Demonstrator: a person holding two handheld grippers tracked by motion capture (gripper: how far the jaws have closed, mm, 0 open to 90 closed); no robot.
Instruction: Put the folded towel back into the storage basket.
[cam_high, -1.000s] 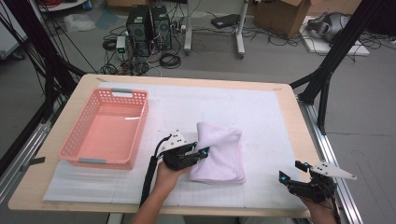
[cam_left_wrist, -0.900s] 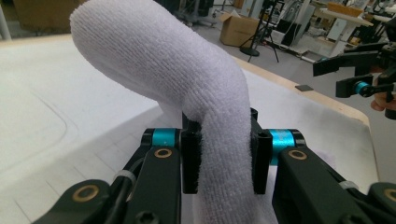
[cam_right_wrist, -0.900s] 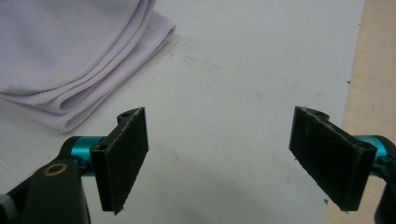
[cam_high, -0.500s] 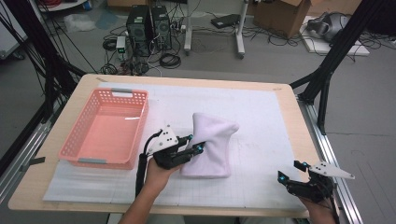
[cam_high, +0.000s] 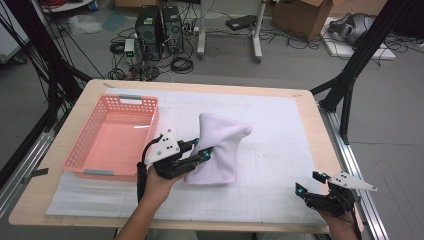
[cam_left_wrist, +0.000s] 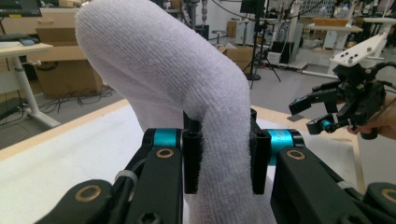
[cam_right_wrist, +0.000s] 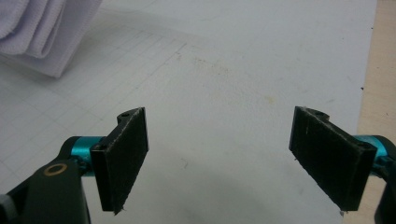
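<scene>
On the white mat (cam_high: 280, 150), my left gripper (cam_high: 202, 152) pinches the folded white towel (cam_high: 220, 145) beside the pink basket (cam_high: 112, 140); my right gripper (cam_high: 312, 185) is wide open, empty.

Fluffy white terry-cloth towel (cam_left_wrist: 187, 84), matt gridded paper mat (cam_high: 280, 165), glossy pink plastic basket (cam_high: 112, 145).

The white terry towel (cam_high: 220, 147) is folded thick and stands up off the white mat, humped at the top, its lower left edge pinched, its bottom hem draping just right of the pink basket.
</scene>
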